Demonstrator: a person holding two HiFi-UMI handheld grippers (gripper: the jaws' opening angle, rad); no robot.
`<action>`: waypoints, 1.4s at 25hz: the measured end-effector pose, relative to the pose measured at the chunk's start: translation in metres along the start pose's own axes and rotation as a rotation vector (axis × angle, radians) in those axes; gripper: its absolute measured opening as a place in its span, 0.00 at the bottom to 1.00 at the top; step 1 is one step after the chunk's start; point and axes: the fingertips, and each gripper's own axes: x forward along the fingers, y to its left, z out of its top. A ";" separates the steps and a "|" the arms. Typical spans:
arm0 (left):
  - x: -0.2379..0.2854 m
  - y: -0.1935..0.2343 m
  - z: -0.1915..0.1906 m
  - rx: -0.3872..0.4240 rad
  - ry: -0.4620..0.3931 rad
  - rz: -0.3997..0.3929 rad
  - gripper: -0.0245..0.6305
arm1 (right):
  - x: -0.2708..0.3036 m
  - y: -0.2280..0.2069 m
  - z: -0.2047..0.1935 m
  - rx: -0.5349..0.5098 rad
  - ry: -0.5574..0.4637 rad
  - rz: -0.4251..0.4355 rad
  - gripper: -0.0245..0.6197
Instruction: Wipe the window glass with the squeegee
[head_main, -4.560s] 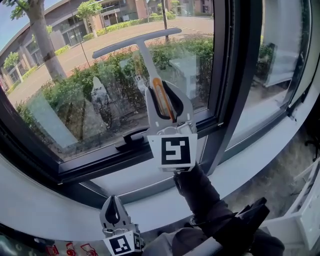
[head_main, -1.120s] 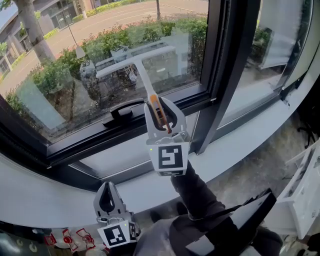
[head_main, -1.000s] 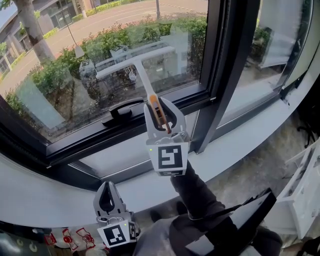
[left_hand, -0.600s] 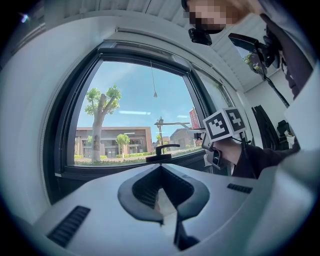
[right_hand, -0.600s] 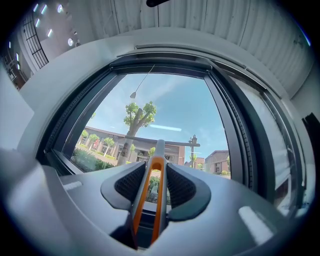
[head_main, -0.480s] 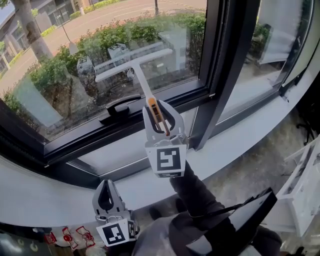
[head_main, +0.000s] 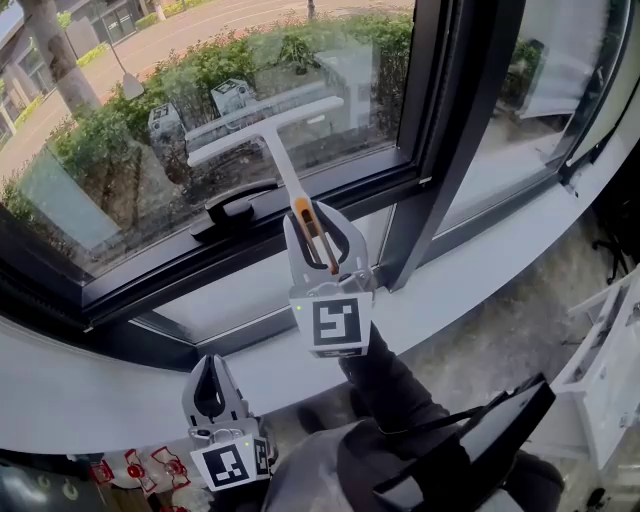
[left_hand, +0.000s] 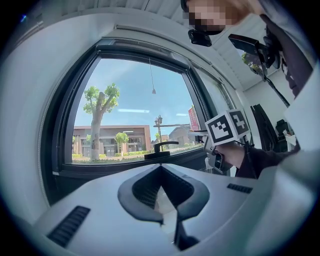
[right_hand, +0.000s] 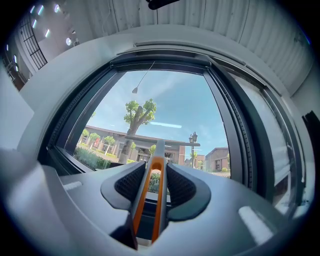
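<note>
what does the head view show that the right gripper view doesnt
Only the head view: the left hand-held gripper, shut and empty, and the person's sleeve. Only the right gripper view: sky and the slatted ceiling. Both: the right hand-held gripper shut on the squeegee, the window glass, a tree.

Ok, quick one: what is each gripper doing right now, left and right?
Left gripper: shut, nothing between its jaws.
Right gripper: shut on the squeegee, held by its handle.
</note>
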 end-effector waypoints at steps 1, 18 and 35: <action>0.000 -0.001 -0.001 0.000 0.003 -0.002 0.04 | -0.001 0.000 -0.002 0.000 0.002 0.001 0.24; 0.003 -0.011 -0.018 0.003 0.053 -0.028 0.04 | -0.011 0.004 -0.033 0.020 0.056 0.013 0.24; 0.003 -0.015 -0.039 0.000 0.103 -0.049 0.04 | -0.018 0.009 -0.062 0.039 0.109 0.016 0.24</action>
